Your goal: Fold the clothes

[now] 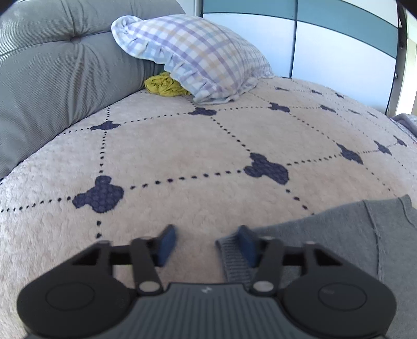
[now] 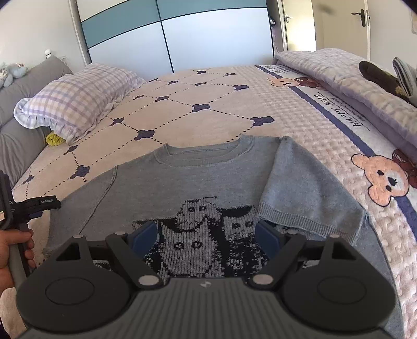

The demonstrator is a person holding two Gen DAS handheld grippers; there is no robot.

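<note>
A bed [image 2: 208, 109] with a cream patterned blanket fills mid-frame; grey headboard [image 2: 15, 109] left, blue-and-white wardrobe [image 2: 182, 34] behind, white door [image 2: 341, 23] upper right.

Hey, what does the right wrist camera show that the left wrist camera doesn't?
Only the right wrist view shows the sweater's neckline, its knitted figures, the sleeve folded over the front, the bear quilt, a door and the left gripper seen from outside. Only the left wrist view shows the ribbed cuff between the left gripper's fingers. Both show the sweater, checked pillow, yellow cloth, headboard and wardrobe.
</note>
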